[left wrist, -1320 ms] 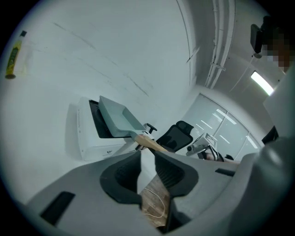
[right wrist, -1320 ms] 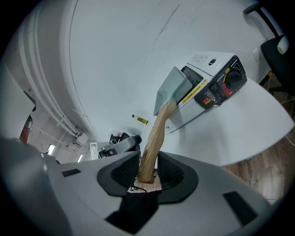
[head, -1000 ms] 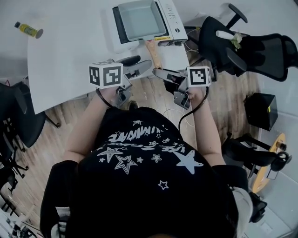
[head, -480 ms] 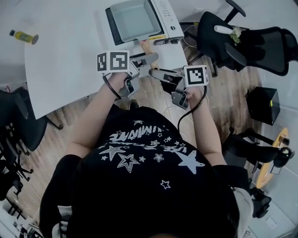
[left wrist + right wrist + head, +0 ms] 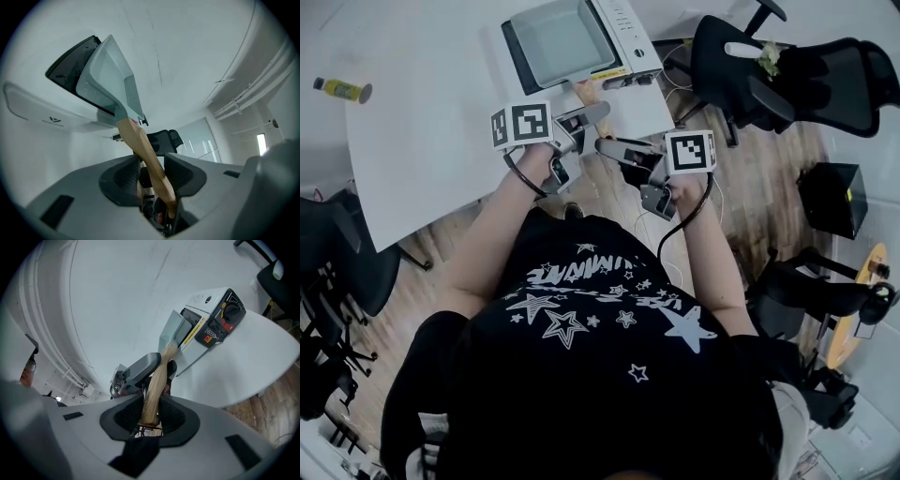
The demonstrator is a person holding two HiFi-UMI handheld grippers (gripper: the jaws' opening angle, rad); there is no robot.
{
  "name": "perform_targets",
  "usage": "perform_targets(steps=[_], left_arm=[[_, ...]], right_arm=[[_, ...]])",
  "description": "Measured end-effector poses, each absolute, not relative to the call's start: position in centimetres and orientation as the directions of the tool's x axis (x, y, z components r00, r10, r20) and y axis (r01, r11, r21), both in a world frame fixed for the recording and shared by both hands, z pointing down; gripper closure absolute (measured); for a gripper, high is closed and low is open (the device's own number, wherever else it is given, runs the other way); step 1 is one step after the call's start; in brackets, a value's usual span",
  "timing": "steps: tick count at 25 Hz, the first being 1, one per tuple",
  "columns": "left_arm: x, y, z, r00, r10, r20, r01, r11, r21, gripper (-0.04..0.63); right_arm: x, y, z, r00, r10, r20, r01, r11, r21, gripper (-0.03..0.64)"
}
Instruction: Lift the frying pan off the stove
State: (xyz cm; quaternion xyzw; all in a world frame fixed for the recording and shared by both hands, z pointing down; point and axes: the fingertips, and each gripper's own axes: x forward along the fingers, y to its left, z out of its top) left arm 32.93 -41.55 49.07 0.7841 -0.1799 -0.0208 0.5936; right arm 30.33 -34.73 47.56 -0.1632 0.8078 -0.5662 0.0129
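Observation:
A square grey frying pan [image 5: 558, 39] sits on a white induction stove [image 5: 628, 28] at the table's far side. Its wooden handle [image 5: 586, 92] points toward me. My right gripper [image 5: 614, 148] is shut on the handle's near end [image 5: 152, 394]. My left gripper [image 5: 581, 117] comes in from the left, a little farther up the handle. Its jaws are closing with the handle [image 5: 145, 154] running slantwise between them, and a gap still shows beside one pad. In the left gripper view the pan [image 5: 108, 79] tilts up above the left gripper [image 5: 152, 161].
The stove stands on a white table [image 5: 431, 122] near its right edge; its knob panel [image 5: 220, 319] faces me. A yellow bottle [image 5: 337, 89] lies far left. Black office chairs [image 5: 787, 80] crowd the right, another chair [image 5: 337, 253] is at the left, and wood floor lies below.
The left gripper has moved forward and right onto the pan handle, and its jaws have narrowed around it. The right gripper has kept its hold on the handle's end.

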Motion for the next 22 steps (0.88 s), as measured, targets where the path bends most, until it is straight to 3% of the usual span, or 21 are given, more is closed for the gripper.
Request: perform_targets(steps=[22], left_arm=[[31.1,-40.6,46.6,0.964,-0.252,0.083,-0.162,-0.315,0.935,0.434]], right_arm=[[28.0,-34.1,45.8,-0.912,-0.38,0.151,-0.278,0.305,-0.911,0.52]])
